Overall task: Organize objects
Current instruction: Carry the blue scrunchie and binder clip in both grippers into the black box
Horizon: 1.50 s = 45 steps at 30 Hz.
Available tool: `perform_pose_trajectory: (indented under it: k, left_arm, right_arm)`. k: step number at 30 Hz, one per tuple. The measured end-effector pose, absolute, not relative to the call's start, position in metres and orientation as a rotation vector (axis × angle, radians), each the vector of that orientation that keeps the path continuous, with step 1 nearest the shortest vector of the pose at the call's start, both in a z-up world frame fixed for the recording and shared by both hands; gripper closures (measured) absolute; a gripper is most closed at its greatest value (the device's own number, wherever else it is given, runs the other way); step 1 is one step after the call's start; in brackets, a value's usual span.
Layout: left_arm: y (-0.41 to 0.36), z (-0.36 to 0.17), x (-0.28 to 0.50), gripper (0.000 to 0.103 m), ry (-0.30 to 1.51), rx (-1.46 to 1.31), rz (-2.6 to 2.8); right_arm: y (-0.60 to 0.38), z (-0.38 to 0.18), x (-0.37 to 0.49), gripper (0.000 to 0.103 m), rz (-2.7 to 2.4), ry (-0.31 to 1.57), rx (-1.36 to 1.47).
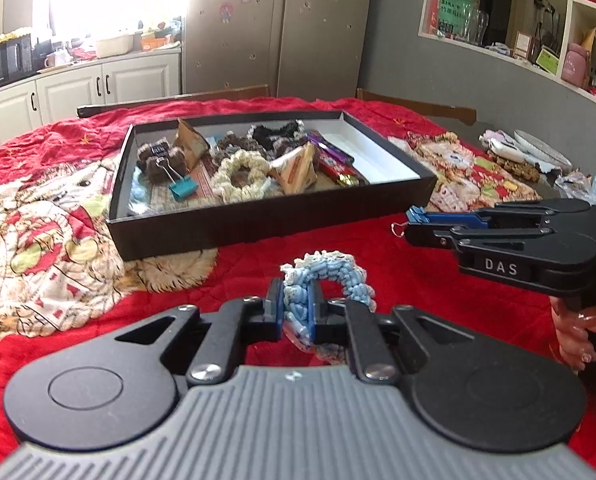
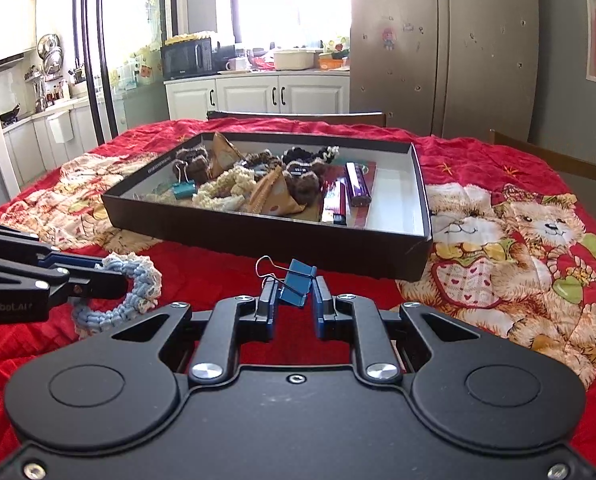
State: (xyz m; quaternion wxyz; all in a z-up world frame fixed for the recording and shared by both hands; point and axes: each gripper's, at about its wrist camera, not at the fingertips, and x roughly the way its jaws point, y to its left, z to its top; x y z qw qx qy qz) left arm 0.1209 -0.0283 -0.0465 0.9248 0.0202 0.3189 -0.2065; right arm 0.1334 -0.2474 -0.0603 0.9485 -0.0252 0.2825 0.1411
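The left gripper (image 1: 296, 300) has its jaws clenched on a blue-and-white scrunchie (image 1: 329, 276), which loops out beyond the fingertips toward 1 o'clock above the red blanket (image 1: 437, 288) covering the worktop. The right gripper (image 2: 296, 298) has its jaws clenched on a blue clip (image 2: 298, 286); the clip sits tilted between the fingertips, its wire handles (image 2: 266, 266) projecting toward 11 o'clock. In the left wrist view the right gripper enters from 3 o'clock, gripped by a hand (image 1: 577, 332) at its handle. In the right wrist view the left gripper and scrunchie enter from 9 o'clock. A black tray (image 2: 377, 250) lies on the blanket at 12 o'clock of both grippers, near them but apart. The tray holds a cream scrunchie (image 1: 240, 174), dark scrunchies (image 1: 276, 132), a teal clip (image 1: 182, 189), brown triangular packets (image 2: 274, 196) and a purple lighter (image 2: 357, 184). The tray's right-hand part shows bare white lining.
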Motion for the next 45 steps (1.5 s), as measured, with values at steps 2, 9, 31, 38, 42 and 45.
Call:
perform_pose_trajectory:
  k: [2,9,31,38,42,45]
  left_arm:
    - [-0.026,-0.042,0.121,0.090,0.644,0.037,-0.420]
    - [-0.017,-0.026,0.126,0.090,0.609,0.025,-0.402]
    - [-0.008,0.015,0.184,0.089,0.523,0.017,-0.309]
    - [-0.016,0.017,0.207,0.089,0.524,0.024,-0.299]
    - [-0.021,0.016,0.221,0.089,0.530,0.013,-0.291]
    - [-0.024,0.014,0.232,0.089,0.532,0.016,-0.282]
  right_arm:
    - [-0.247,-0.056,0.132,0.086,0.291,0.565,-0.052]
    - [-0.250,-0.039,0.130,0.086,0.293,0.526,-0.055]
    - [-0.232,0.010,0.174,0.086,0.287,0.444,-0.127]
    - [-0.229,0.014,0.199,0.086,0.271,0.438,-0.130]
    - [-0.228,0.012,0.216,0.086,0.262,0.445,-0.125]
    - [-0.229,0.009,0.229,0.086,0.253,0.451,-0.114]
